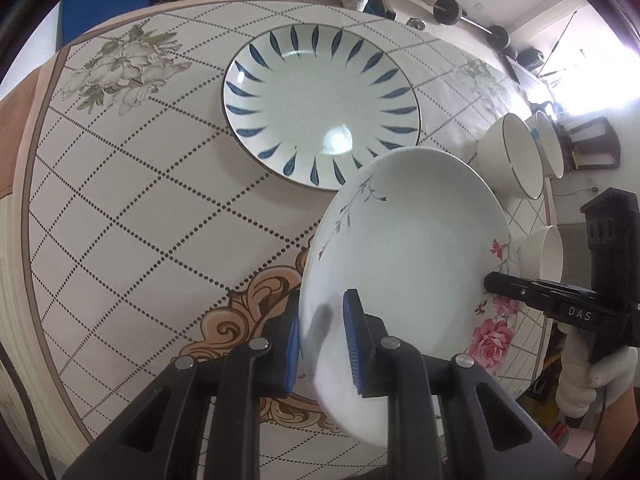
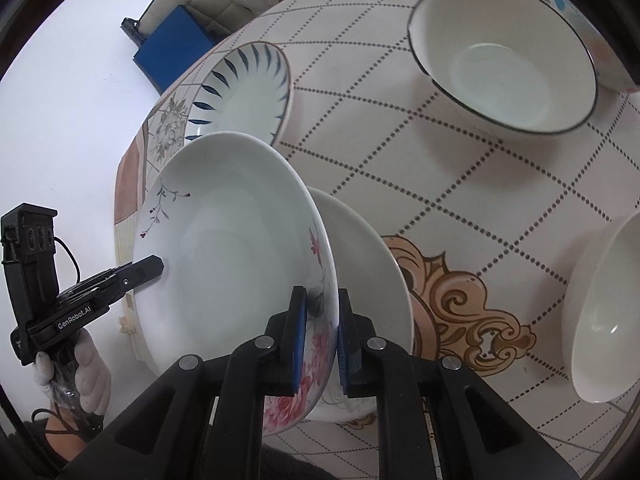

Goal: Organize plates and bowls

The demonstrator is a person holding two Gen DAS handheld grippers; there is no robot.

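Both grippers hold one white plate with pink roses (image 1: 416, 248), tilted and lifted off the table. My left gripper (image 1: 324, 344) is shut on its near rim; in the right wrist view the same plate (image 2: 232, 240) is pinched by my right gripper (image 2: 322, 340) on the rose edge. The other gripper shows in each view: the right one (image 1: 490, 282) and the left one (image 2: 158, 266). A second white plate (image 2: 368, 264) lies on the table just behind the held one. A blue-leaf plate (image 1: 320, 108) lies flat farther back on the table; it also shows in the right wrist view (image 2: 244, 92).
The round table (image 1: 140, 220) has a tiled, flowered cloth. White bowls stand at the right: a dark-rimmed bowl (image 2: 504, 60), one behind it (image 2: 592, 20), and a plain bowl (image 2: 604, 316). In the left wrist view they sit near the table's right edge (image 1: 516, 156). Barbells lie on the floor beyond (image 1: 472, 16).
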